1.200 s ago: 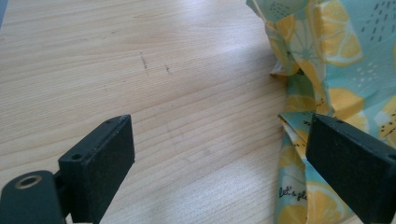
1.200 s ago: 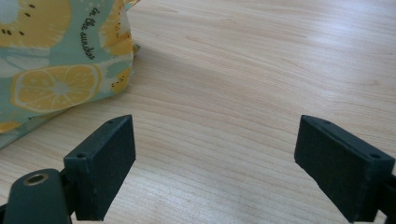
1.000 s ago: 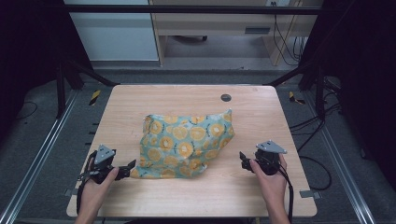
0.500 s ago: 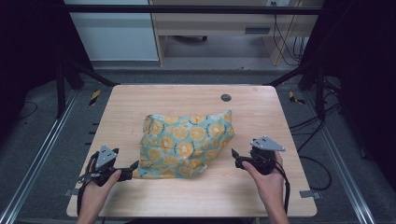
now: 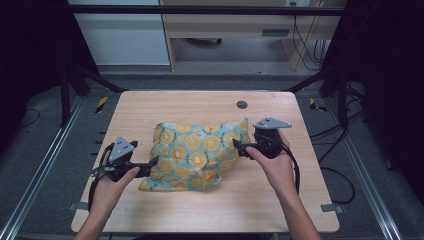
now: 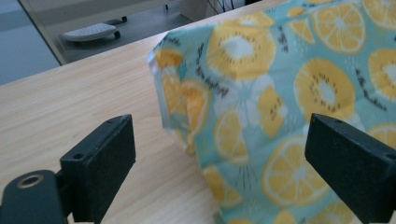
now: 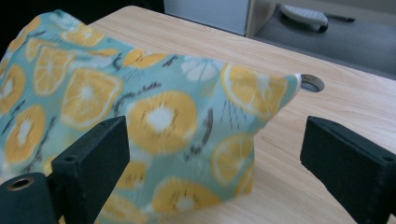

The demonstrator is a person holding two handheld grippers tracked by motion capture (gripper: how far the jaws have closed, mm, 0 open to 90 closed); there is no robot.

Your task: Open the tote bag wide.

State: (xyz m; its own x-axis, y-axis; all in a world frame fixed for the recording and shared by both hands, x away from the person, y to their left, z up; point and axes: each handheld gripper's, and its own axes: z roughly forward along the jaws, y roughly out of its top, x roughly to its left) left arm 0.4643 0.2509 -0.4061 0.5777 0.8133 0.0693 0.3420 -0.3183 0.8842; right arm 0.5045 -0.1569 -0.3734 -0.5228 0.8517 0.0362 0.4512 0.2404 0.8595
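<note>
A teal cloth (image 5: 197, 155) printed with yellow citrus slices lies rumpled at the middle of the wooden table (image 5: 165, 105). My left gripper (image 5: 152, 164) is at its lower left edge, raised off the table. In the left gripper view its jaws (image 6: 219, 135) stand wide open with the cloth (image 6: 280, 93) ahead, untouched. My right gripper (image 5: 240, 146) is at the cloth's right edge. Its jaws (image 7: 217, 135) have just been opening and stand wide, with the cloth's pointed corner (image 7: 261, 93) in the gap and neither pad pressing it.
A round dark hole (image 5: 242, 104) sits in the table behind the cloth, just past the corner in the right gripper view (image 7: 312, 82). Bare wood lies along the near edge and both sides. Black frame posts and cables (image 5: 345, 150) flank the table.
Both hands have risen and come in toward the cloth. The right gripper went left and farther up the table to the cloth's right edge; the left one edged toward the lower left edge.
</note>
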